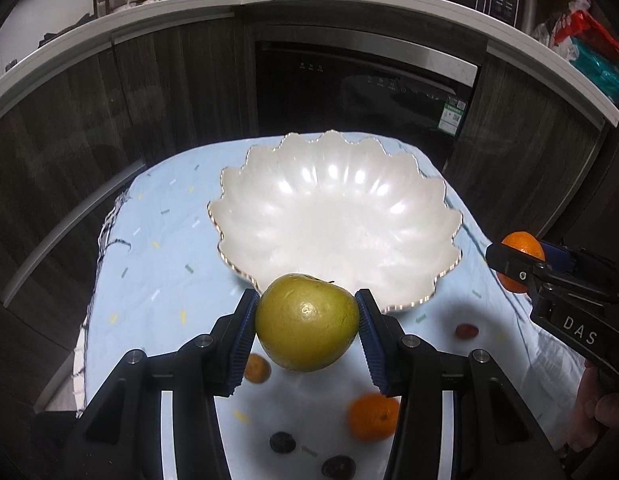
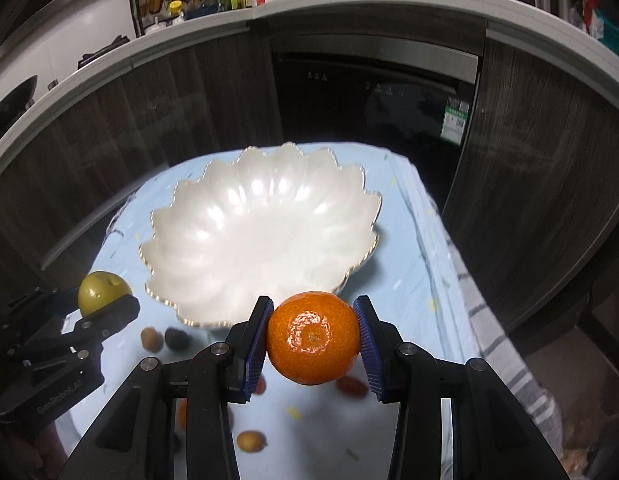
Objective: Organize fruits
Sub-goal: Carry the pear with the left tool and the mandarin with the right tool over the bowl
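Left tongs [image 1: 307, 322] clamped on a green apple [image 1: 306, 322], blue pads [image 1: 243, 340] pressing both sides, held above the table [image 1: 157, 280] just short of the near rim of the bowl [image 1: 333, 216]. Right tongs [image 2: 314, 338] clamped on an orange [image 2: 313, 338], also near the bowl's front edge. Bowl is white, scalloped, gold-trimmed, nothing in it. On the blue cloth below: a second orange [image 1: 373, 416], small dark fruits [image 1: 282, 442], a reddish one [image 1: 466, 331], a small yellow-brown one [image 2: 251, 440]. Readable writing: "DAS" on the right tongs' body in the left view; "GenRobot_AI" on the left tongs' body in the right view. Green-white sticker [image 1: 451, 114] on the black appliance behind; its text is too small to read.
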`<state>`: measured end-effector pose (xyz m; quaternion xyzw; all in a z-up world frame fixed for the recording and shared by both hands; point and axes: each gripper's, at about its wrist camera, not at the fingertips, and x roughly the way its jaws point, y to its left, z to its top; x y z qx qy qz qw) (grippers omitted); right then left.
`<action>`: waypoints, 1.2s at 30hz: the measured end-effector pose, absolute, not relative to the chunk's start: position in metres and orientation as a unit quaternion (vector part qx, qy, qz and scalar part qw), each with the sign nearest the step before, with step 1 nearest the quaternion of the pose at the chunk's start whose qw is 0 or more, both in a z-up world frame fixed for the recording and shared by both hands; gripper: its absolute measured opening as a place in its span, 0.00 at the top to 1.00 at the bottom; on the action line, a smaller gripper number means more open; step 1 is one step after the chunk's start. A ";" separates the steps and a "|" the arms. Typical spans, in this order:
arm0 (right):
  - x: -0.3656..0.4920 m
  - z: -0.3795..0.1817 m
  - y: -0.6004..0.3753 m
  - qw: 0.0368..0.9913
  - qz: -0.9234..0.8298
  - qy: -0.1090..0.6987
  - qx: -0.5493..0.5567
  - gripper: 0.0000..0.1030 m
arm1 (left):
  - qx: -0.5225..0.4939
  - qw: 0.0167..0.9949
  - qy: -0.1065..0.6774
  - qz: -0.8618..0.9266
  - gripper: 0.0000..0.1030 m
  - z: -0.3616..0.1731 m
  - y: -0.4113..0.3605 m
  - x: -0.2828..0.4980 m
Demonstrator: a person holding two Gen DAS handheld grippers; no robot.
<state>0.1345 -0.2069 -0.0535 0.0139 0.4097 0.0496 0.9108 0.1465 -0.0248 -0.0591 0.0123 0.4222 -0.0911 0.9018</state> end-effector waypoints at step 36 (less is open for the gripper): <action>0.227 -0.050 -0.212 0.917 0.025 0.397 0.029 0.59 | 0.004 0.898 0.435 -0.067 0.53 -0.068 -0.015 0.240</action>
